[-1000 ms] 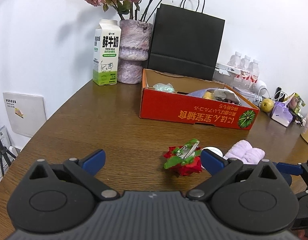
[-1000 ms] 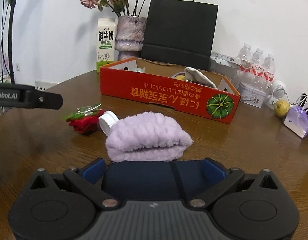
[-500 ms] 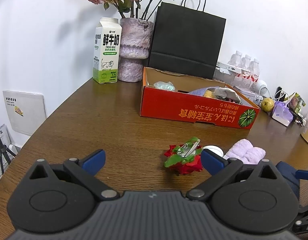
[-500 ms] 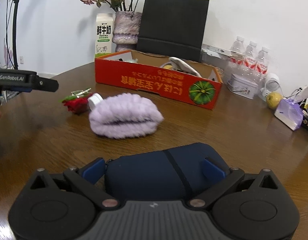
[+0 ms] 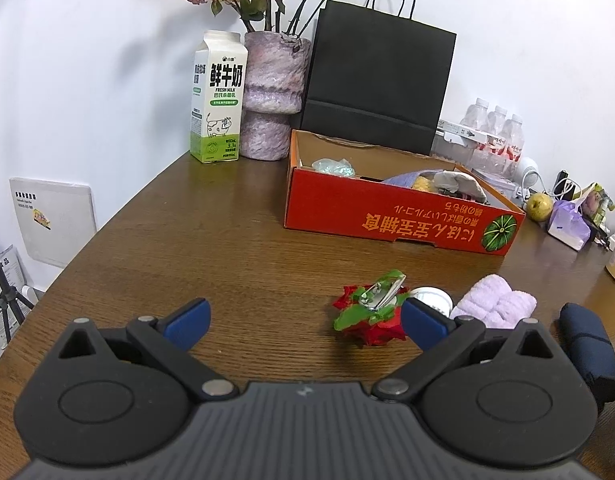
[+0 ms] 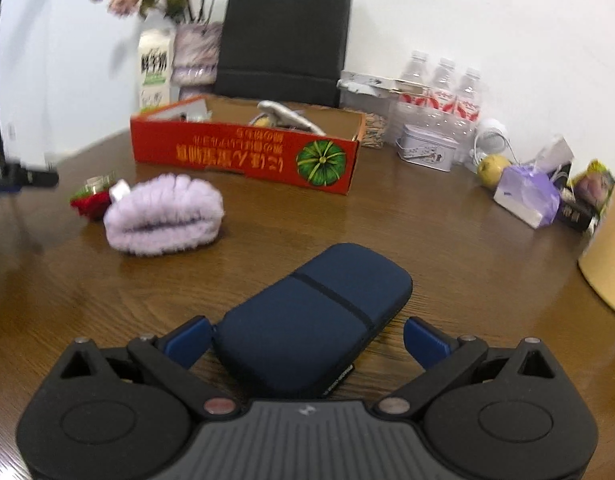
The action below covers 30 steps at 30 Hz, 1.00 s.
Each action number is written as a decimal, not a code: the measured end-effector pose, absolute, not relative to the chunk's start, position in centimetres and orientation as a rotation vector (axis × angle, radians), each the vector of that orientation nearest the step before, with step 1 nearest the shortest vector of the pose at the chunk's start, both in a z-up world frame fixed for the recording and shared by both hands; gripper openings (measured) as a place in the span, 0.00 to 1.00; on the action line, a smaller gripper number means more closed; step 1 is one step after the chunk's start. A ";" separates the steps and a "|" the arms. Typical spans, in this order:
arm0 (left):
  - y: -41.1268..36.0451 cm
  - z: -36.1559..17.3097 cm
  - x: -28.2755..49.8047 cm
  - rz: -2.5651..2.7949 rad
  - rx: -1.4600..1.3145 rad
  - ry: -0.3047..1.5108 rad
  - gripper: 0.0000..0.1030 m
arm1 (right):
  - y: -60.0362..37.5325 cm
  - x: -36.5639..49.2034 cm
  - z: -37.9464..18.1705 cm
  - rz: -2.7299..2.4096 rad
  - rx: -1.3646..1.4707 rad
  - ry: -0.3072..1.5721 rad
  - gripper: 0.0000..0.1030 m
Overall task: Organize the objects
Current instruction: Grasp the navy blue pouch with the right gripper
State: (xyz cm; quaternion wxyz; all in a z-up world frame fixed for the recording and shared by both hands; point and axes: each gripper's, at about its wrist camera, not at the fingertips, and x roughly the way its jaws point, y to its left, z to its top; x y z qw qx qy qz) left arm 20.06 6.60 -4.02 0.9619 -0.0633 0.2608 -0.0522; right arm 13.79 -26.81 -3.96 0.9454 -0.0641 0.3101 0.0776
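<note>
**Right gripper swung toward the navy case; left gripper idle**

Since 1 s ago the right-wrist view has swung right, so the lilac towel has slid from dead ahead to the left and the navy case now lies askew between the fingers. The right gripper is spread wide, grasping nothing; its left fingertip sits at the case's near corner, the right one well clear. The case rests on the table, nearer than the red box and right of the towel. Risk, as a judgement: closing on the diagonal case could twist it or pinch only a corner. The left gripper hovers level, fingers apart and empty, with the red flower clip ahead, nearer than the box.
</note>
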 end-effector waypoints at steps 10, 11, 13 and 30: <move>6.7 -4.1 20.0 -0.095 -0.134 0.533 1.00 | -26.1 17.7 -4.5 0.091 -0.027 0.674 1.00; 6.7 -4.1 20.0 -0.095 -0.133 0.533 1.00 | -26.1 18.3 -4.7 0.075 -0.033 0.685 1.00; 6.7 -4.1 20.0 -0.096 -0.132 0.531 1.00 | -26.0 19.1 -5.1 0.052 -0.035 0.710 1.00; 6.2 -4.6 20.4 -0.098 -0.116 0.558 1.00 | -25.1 21.5 -5.9 0.228 -0.094 0.646 0.65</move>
